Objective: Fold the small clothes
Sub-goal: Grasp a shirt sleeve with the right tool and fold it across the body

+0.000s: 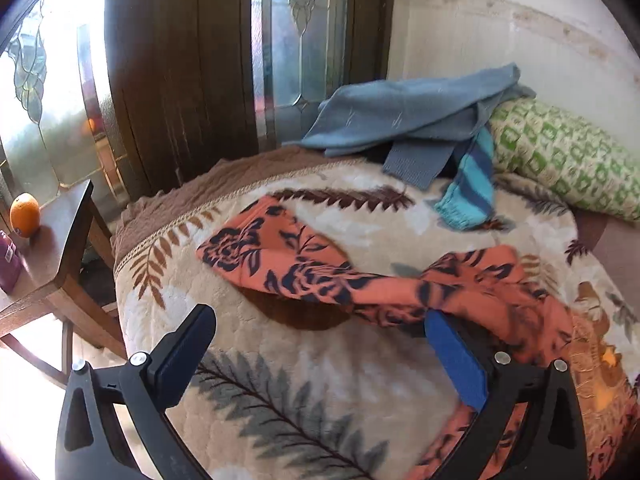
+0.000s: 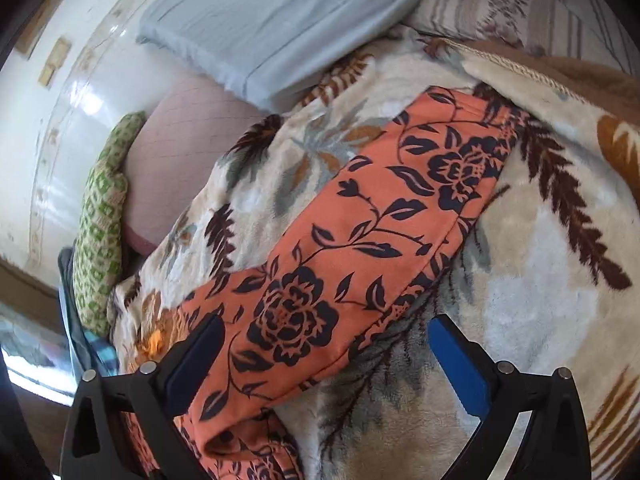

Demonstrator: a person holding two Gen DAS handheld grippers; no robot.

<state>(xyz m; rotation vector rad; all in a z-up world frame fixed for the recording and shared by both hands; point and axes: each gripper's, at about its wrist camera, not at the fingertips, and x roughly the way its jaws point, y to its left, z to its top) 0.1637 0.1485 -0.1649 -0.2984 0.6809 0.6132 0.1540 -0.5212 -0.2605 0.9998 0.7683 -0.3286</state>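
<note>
An orange garment with dark floral print (image 1: 312,276) lies stretched across a leaf-patterned blanket (image 1: 320,380) on the bed. My left gripper (image 1: 316,334) is open just above the blanket; its right finger (image 1: 456,360) sits at the garment's bunched near edge. In the right wrist view the same orange garment (image 2: 360,232) lies as a long flat band on the blanket (image 2: 540,288). My right gripper (image 2: 324,344) is open, with the garment's near end between its fingers.
A grey-blue garment (image 1: 404,112) and a blue striped sleeve (image 1: 472,184) lie at the bed's far side beside a green-patterned pillow (image 1: 560,156). A wooden side table (image 1: 52,248) with an orange (image 1: 24,214) stands left. A light blue pillow (image 2: 280,20) lies further along the bed.
</note>
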